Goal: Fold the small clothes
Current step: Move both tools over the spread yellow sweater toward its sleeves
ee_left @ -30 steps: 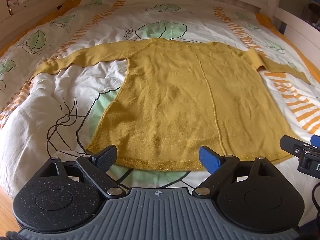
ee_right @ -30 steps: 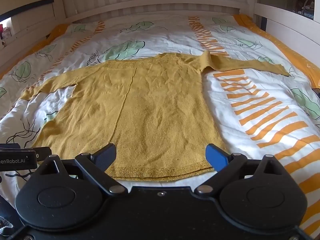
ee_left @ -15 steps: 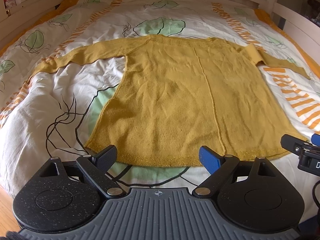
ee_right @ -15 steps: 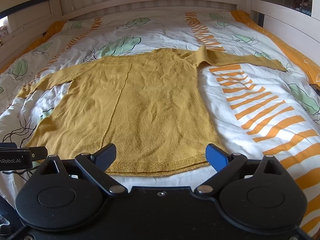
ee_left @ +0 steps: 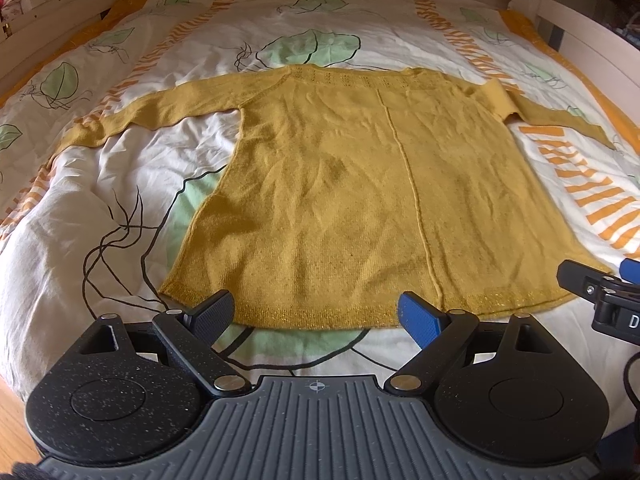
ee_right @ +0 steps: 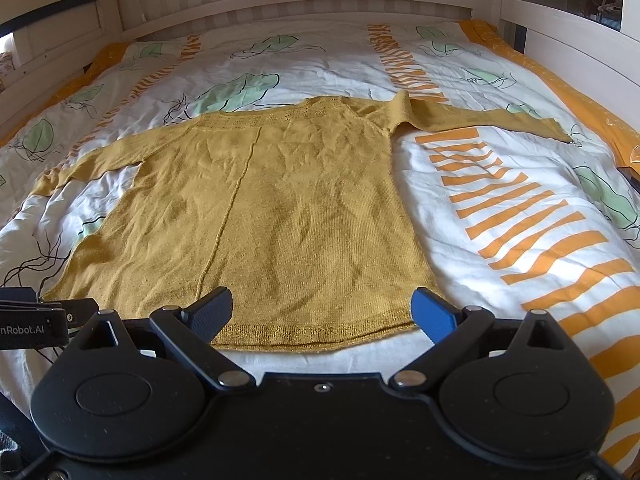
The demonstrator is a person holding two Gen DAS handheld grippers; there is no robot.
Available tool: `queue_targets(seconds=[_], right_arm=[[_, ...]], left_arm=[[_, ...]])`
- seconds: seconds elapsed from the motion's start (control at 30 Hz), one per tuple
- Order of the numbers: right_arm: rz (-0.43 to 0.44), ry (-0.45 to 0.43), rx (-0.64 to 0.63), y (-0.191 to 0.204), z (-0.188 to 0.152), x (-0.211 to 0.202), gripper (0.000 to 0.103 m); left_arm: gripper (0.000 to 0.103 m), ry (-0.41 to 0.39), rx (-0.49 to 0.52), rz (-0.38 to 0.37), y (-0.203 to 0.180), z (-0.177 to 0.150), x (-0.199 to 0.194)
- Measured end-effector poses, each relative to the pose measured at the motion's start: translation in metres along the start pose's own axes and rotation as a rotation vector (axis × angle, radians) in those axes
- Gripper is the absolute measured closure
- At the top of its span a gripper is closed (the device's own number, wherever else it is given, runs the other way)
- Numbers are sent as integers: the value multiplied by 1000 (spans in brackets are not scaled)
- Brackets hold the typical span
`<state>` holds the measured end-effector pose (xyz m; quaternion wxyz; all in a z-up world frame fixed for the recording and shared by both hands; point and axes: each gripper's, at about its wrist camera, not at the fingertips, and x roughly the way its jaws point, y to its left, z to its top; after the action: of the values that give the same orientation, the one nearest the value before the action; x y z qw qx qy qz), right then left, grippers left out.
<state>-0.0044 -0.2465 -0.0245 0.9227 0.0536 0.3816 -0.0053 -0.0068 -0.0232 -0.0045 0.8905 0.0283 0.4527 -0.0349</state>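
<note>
A mustard-yellow knit sweater (ee_left: 360, 184) lies flat on the bed with its hem toward me and both sleeves spread sideways; it also shows in the right wrist view (ee_right: 260, 216). My left gripper (ee_left: 316, 314) is open and empty, hovering just over the hem at its left half. My right gripper (ee_right: 324, 312) is open and empty, over the hem at its right half. The right gripper's tip shows at the right edge of the left wrist view (ee_left: 600, 292). The left sleeve (ee_left: 152, 114) and right sleeve (ee_right: 480, 118) lie stretched out.
The bed carries a white duvet (ee_right: 520, 208) with green leaves and orange stripes. A white slatted headboard (ee_right: 304, 4) stands at the far end and white side rails (ee_right: 580, 40) run along both sides. Wooden floor (ee_left: 10, 412) shows at lower left.
Both grippers have risen and tilted a little, so the sweater sits lower and smaller in both views. Both stay open and empty. The sweater has not moved.
</note>
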Motion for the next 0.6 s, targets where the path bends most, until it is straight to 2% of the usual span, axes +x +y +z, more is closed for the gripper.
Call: queue_targets(seconds=[0.6], right_arm=[[-32, 5, 21, -11, -1, 0, 6]], left_arm=[[14, 5, 37, -23, -10, 1, 1]])
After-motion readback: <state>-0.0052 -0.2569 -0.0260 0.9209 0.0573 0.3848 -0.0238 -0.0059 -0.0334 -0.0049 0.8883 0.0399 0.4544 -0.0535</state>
